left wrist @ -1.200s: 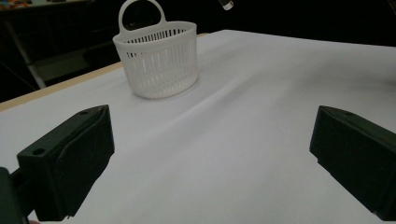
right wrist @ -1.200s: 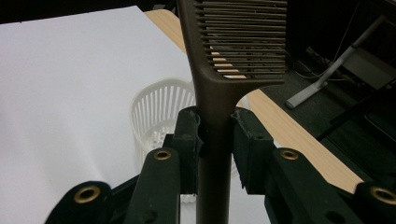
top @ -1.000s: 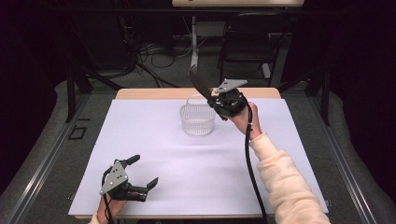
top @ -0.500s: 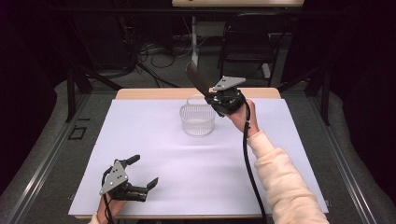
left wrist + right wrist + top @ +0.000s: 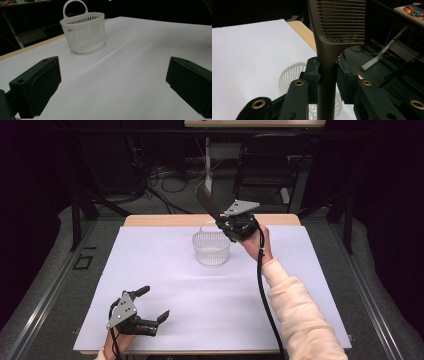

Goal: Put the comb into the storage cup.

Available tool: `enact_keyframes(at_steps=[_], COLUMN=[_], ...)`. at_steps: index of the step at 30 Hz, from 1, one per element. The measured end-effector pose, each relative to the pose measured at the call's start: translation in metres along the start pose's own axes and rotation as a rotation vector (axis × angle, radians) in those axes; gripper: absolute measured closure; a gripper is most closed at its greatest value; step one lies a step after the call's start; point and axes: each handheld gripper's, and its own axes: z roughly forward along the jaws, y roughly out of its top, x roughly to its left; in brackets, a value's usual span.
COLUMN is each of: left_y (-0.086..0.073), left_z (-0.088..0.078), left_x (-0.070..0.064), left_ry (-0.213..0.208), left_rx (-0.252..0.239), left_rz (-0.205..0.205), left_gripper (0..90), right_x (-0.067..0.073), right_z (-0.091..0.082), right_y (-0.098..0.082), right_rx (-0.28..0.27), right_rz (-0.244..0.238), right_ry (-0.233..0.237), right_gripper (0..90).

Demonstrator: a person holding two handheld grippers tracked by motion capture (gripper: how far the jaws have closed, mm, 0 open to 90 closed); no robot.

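since the earlier frames the right tongs [image 5: 220, 218] have drifted slightly up and toward the left of the high view, carrying the brown slotted spatula [image 5: 207, 201] with them, while the left tongs [image 5: 150, 305] have stayed put at the lower left.

the right tongs are clenched on the spatula's handle; in the right gripper view the two black jaws press against the handle [image 5: 326, 82] from both sides, and the slotted blade [image 5: 342, 18] rises to the top of the frame. in the high view the blade points toward the upper left, lifted clear of the counter [image 5: 300, 285], just above and behind the white basket [image 5: 211, 248].

the basket stands upright on the white counter sheet, near the centre top of the high view. in the left gripper view the basket [image 5: 83, 33] sits at upper left with its loop handle [image 5: 74, 6] standing up, well apart from the jaws.

the left tongs are released, jaws spread wide and holding nothing, resting low by the near edge of the counter. a cream sleeve [image 5: 300, 320] runs in from the lower right, and a black cable [image 5: 265, 290] trails along it.
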Motion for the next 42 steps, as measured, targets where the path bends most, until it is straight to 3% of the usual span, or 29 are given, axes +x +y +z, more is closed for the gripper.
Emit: enact_keyframes(at_steps=[24,42], left_y=[0.000,0.000], left_z=[0.000,0.000], left_x=[0.000,0.000], left_ry=[0.001,0.002], left_rx=[-0.003,0.000], left_rz=[-0.002,-0.006], left_gripper=[0.0,0.0], right_x=[0.003,0.003], right_z=[0.016,0.032], right_y=[0.007,0.001], right_rx=[-0.031,-0.048], right_rz=[-0.036,-0.019], right_ry=[-0.012,0.012], right_gripper=[72.7,72.7])
